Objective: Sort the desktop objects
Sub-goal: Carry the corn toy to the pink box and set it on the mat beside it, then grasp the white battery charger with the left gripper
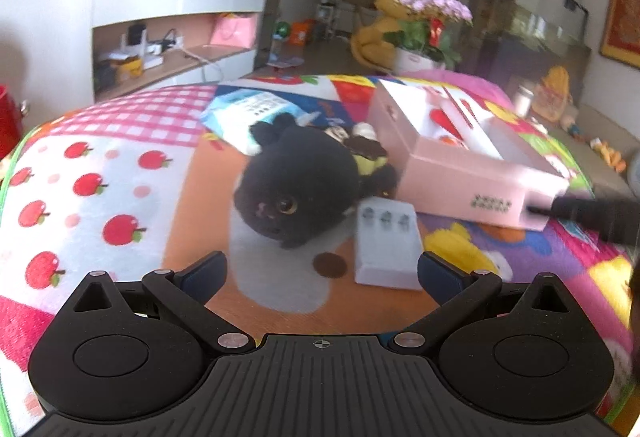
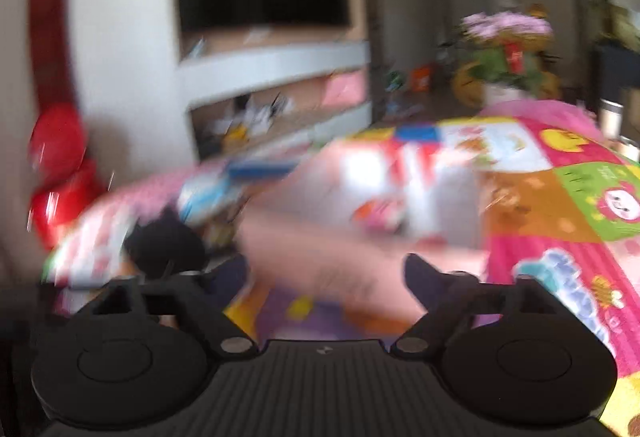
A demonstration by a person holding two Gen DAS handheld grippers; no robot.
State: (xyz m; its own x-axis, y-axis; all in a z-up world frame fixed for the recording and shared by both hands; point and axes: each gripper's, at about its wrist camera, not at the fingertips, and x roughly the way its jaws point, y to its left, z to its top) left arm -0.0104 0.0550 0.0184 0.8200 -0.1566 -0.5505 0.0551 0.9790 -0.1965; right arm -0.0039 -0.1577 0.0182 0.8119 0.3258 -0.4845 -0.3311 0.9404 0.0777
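both fingers of the left gripper (image 1: 322,273) stand wide apart and empty, tilted down over the black plush cat (image 1: 298,185); right gripper (image 2: 326,279) looks parted too, near the blurred pink box (image 2: 360,229).

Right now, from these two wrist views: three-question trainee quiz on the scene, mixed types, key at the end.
1. True or false: the left tongs are open with nothing between them.
2. What lies directly right of the black plush cat on the patchwork mat? A) red apple B) open pink cardboard box C) green cup
3. Fill in: the small pale grey plastic case lies flat just in front of the ____ box.

Key: 1 true. 2 B. 3 pink. The right wrist view is heavily blurred; the right tongs look open with the pink box edge in front of them.
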